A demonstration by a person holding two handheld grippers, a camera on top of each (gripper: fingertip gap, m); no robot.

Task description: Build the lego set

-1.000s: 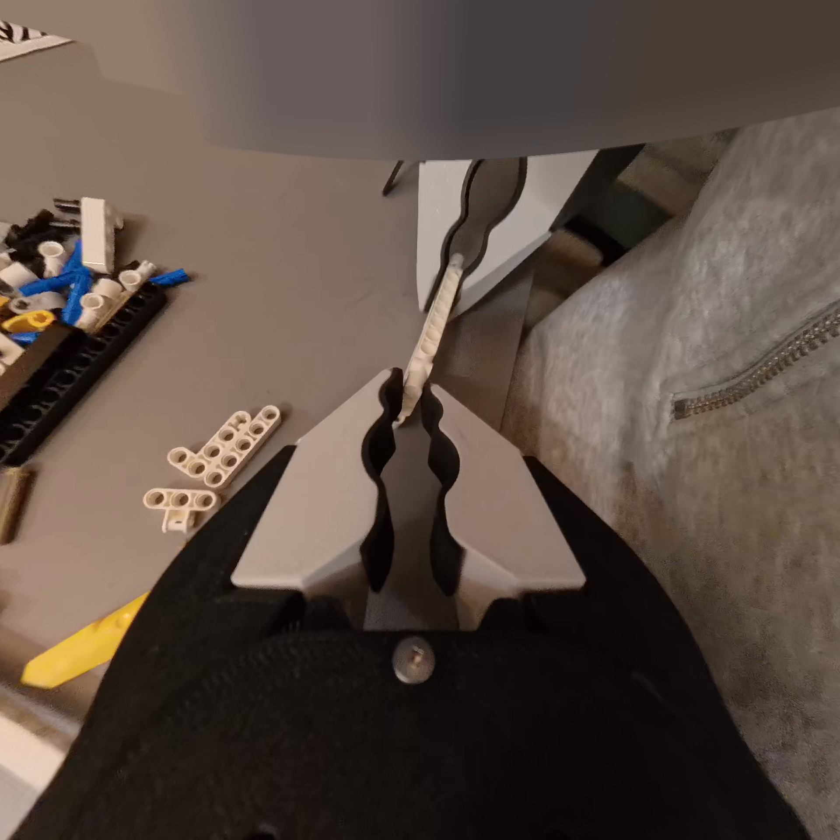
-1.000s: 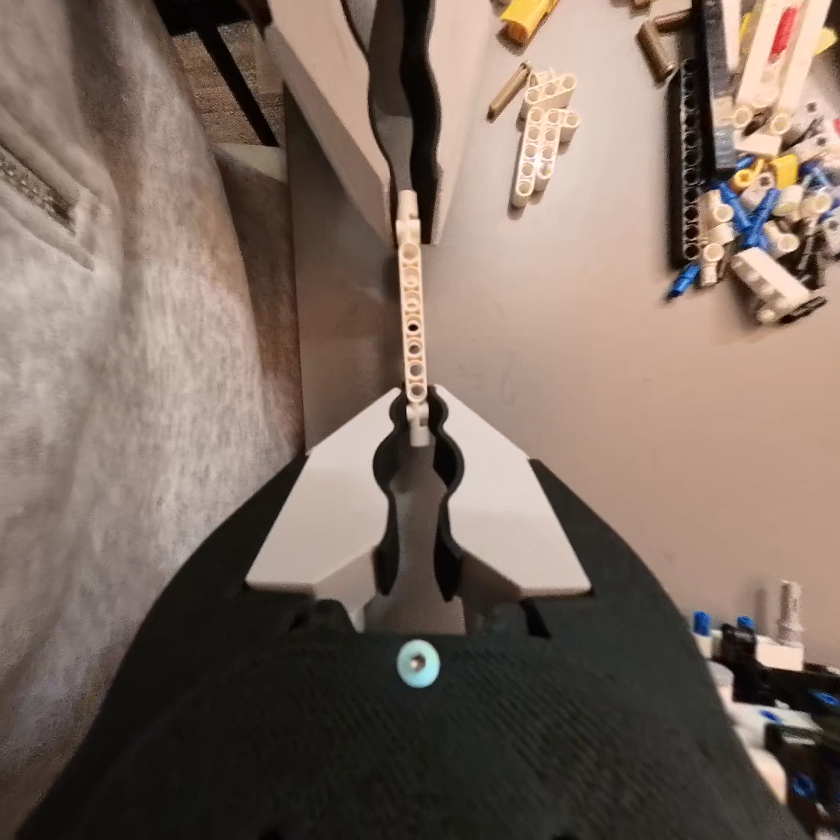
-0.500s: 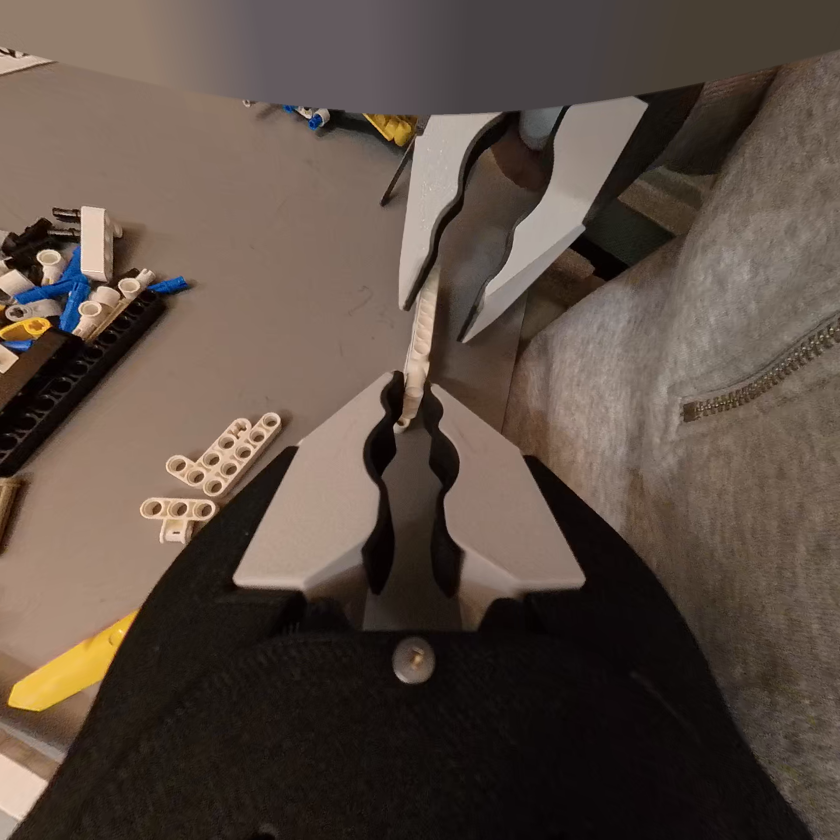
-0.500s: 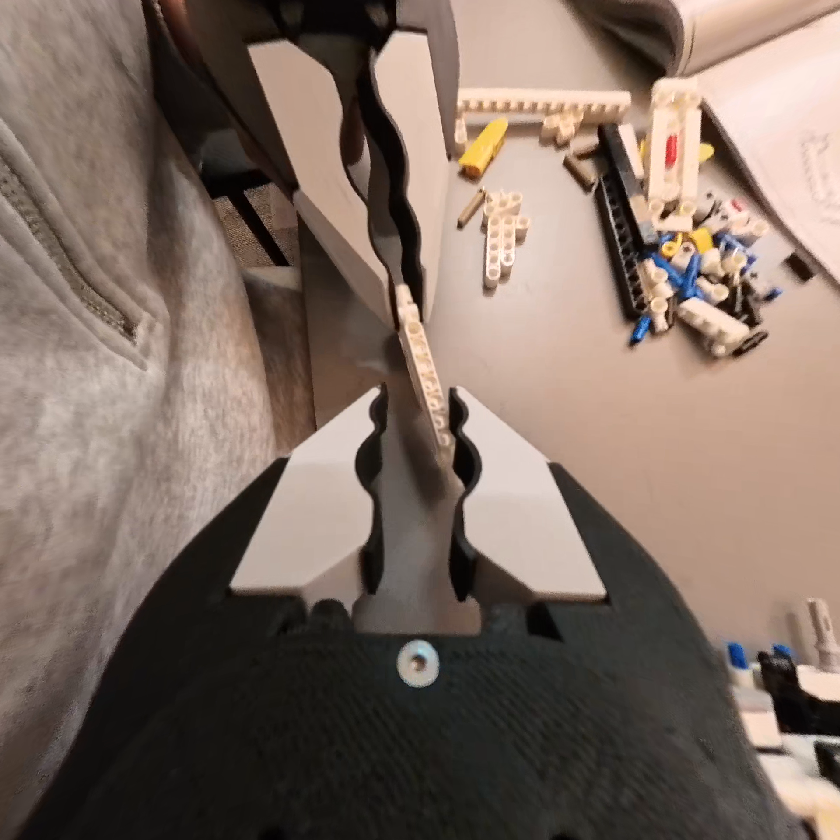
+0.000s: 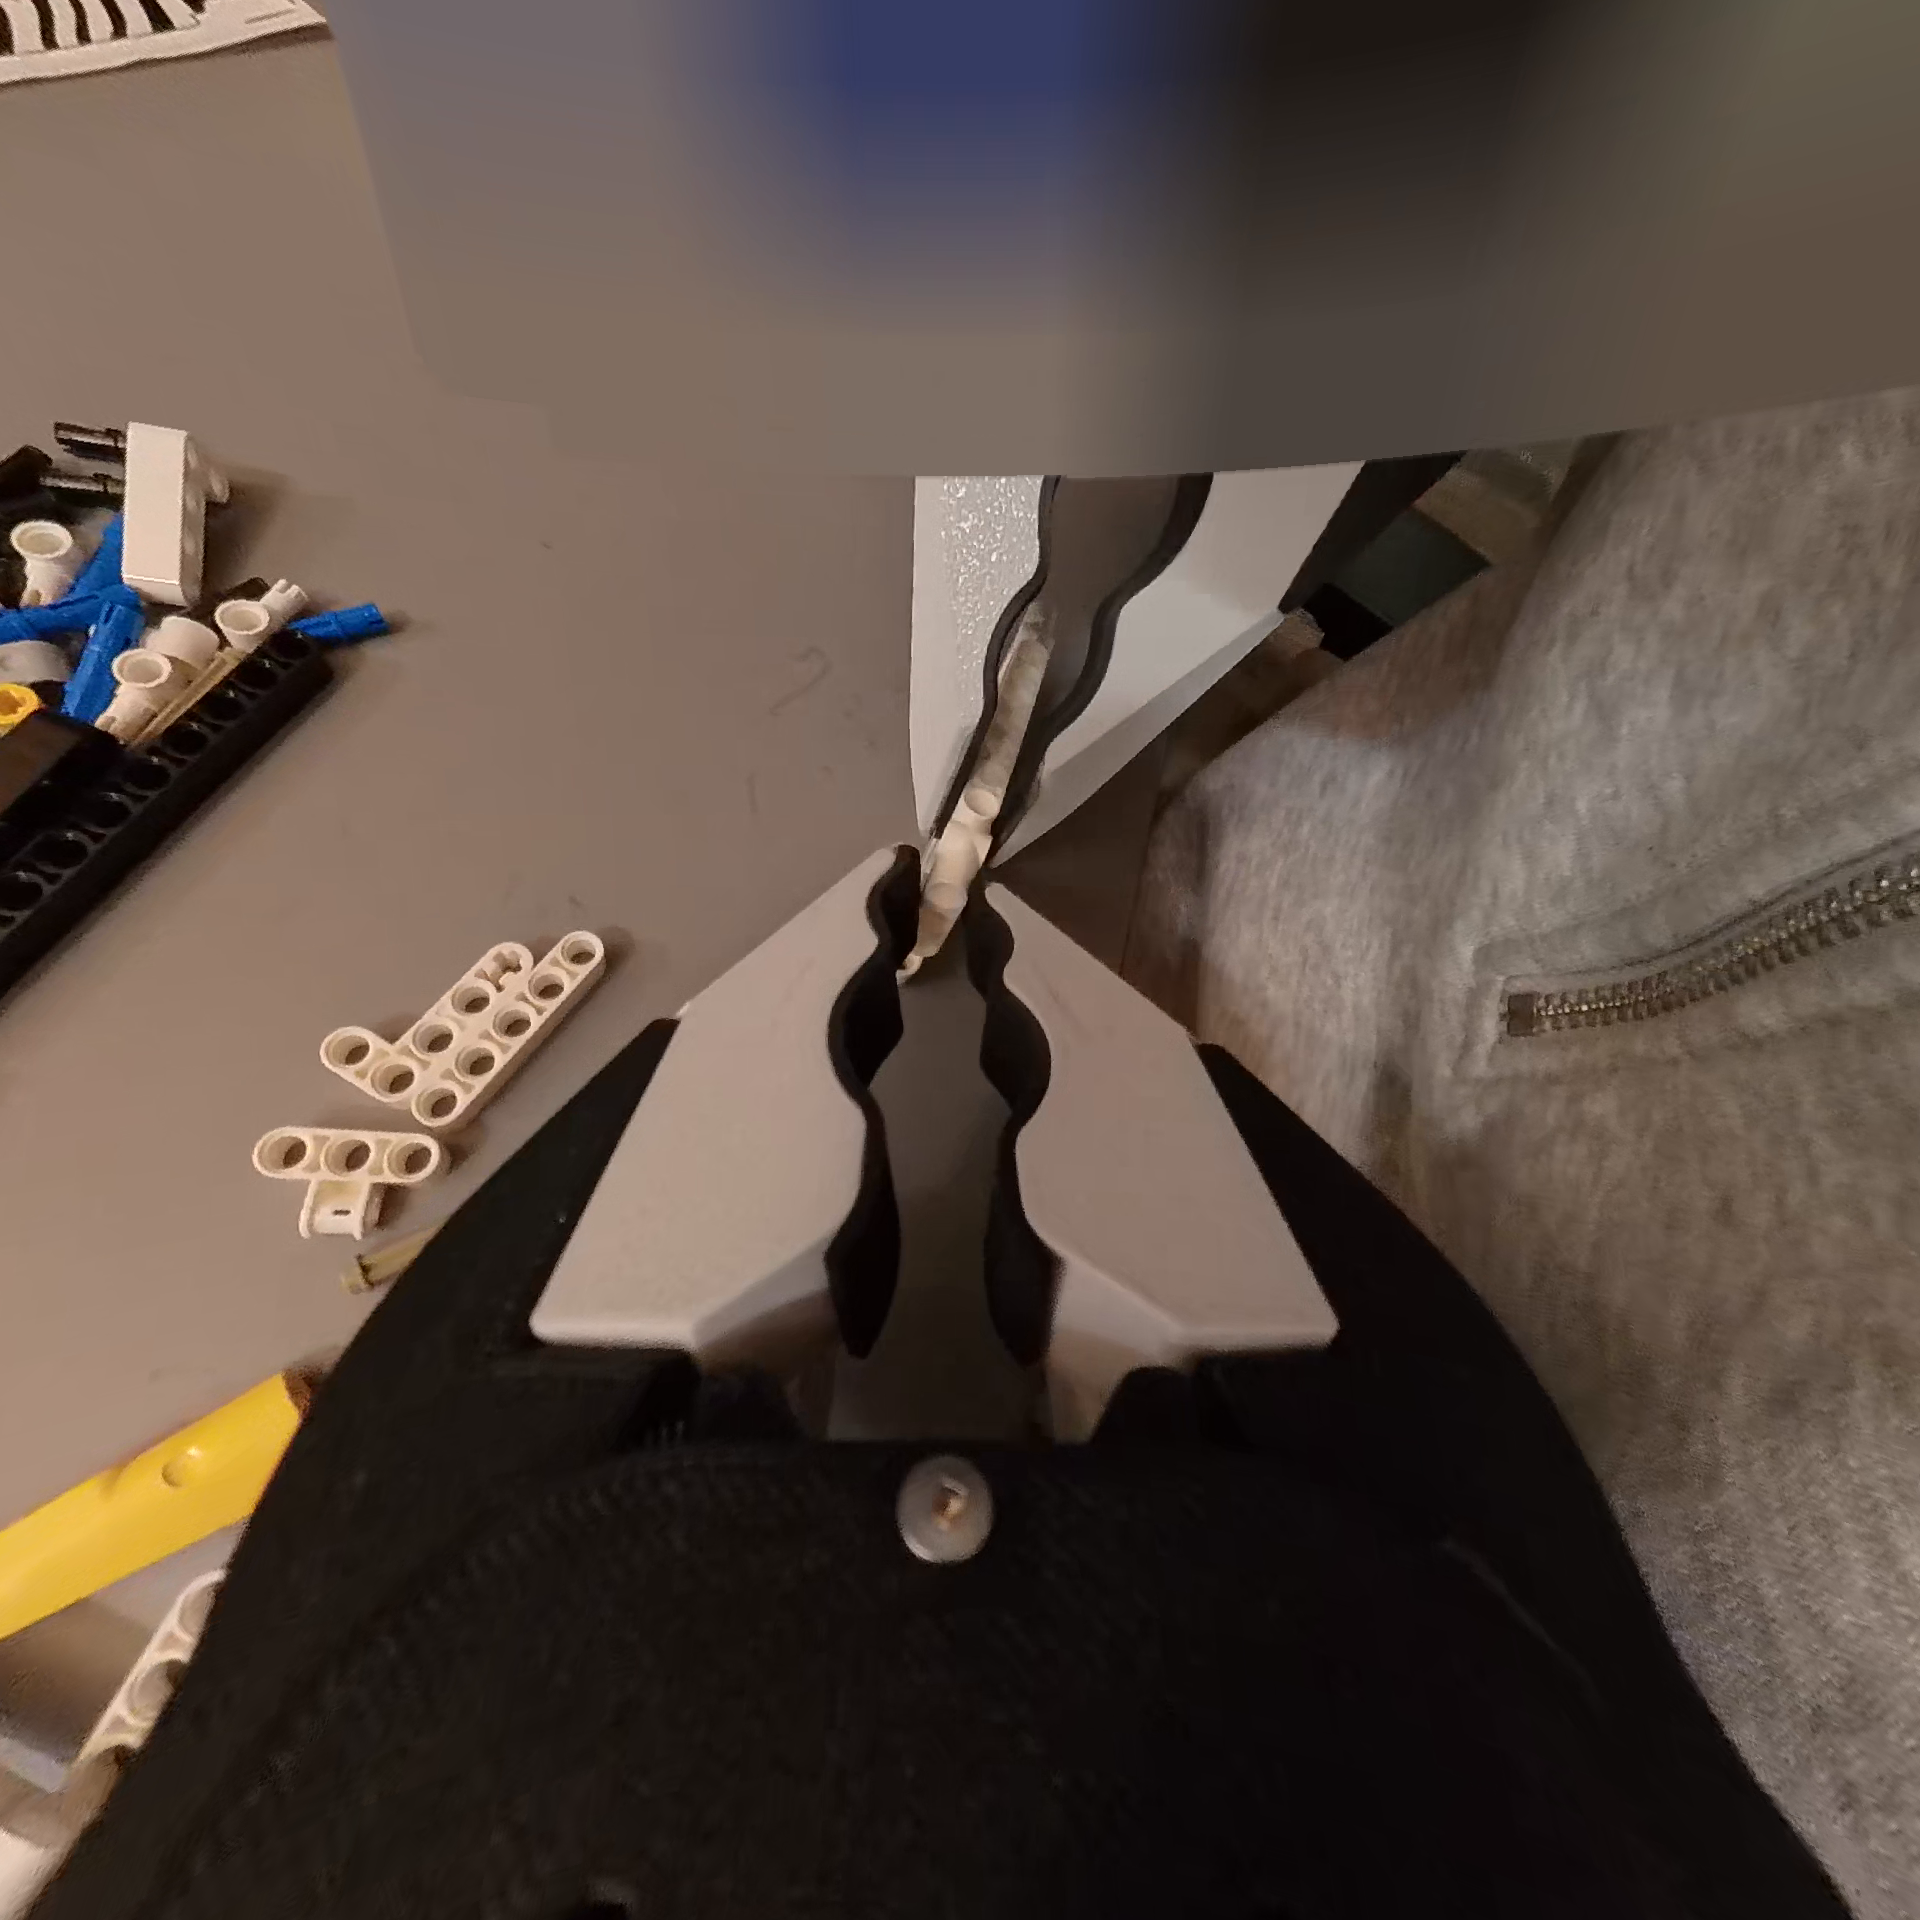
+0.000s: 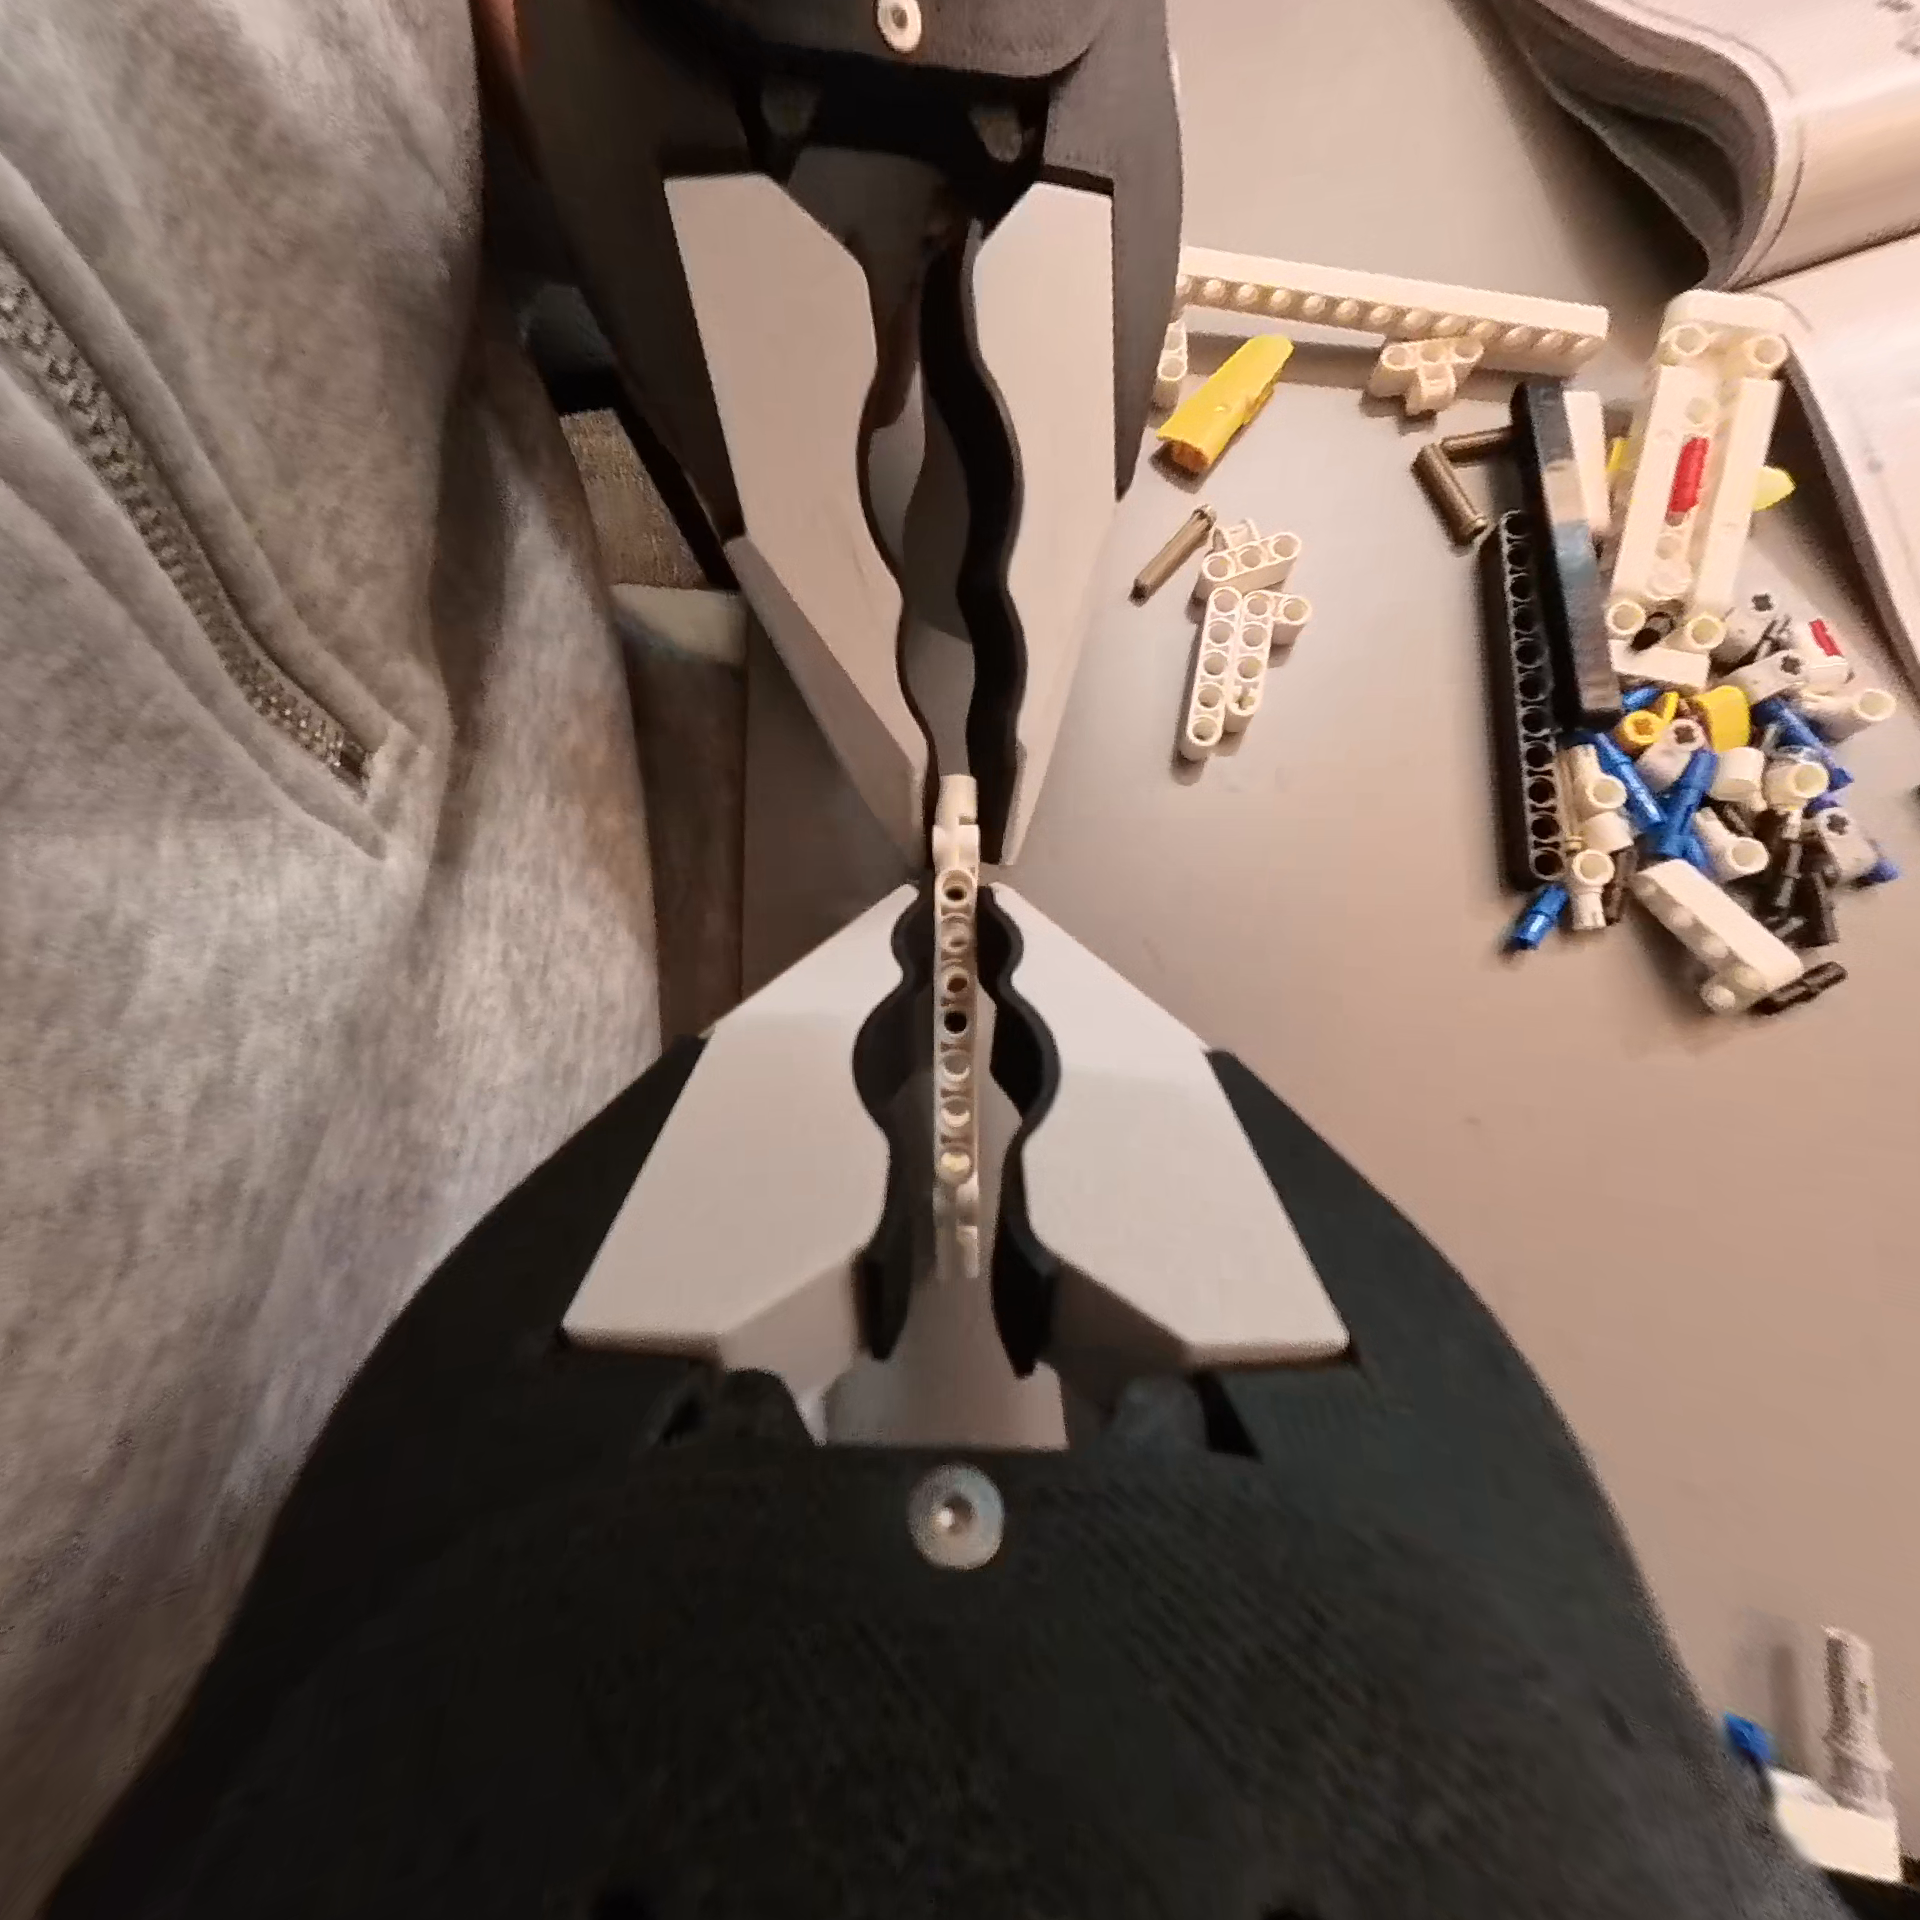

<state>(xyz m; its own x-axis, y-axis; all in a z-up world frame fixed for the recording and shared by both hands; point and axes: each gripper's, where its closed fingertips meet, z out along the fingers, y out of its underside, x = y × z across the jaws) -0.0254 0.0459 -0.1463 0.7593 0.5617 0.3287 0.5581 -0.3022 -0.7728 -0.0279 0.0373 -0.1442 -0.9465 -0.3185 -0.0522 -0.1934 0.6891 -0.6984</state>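
Left wrist view: left gripper (image 5: 940,883) pinches the near tip of the white beam (image 5: 987,774); loose parts (image 5: 156,665) at 9–10 o'clock on the table (image 5: 582,582) suggest the build is barely started. Right wrist view: right gripper (image 6: 956,914) sheathes the beam (image 6: 956,1039) lengthwise, seemingly clamped on it, with its far end at 12 o'clock in the left gripper's (image 6: 961,831) tips.
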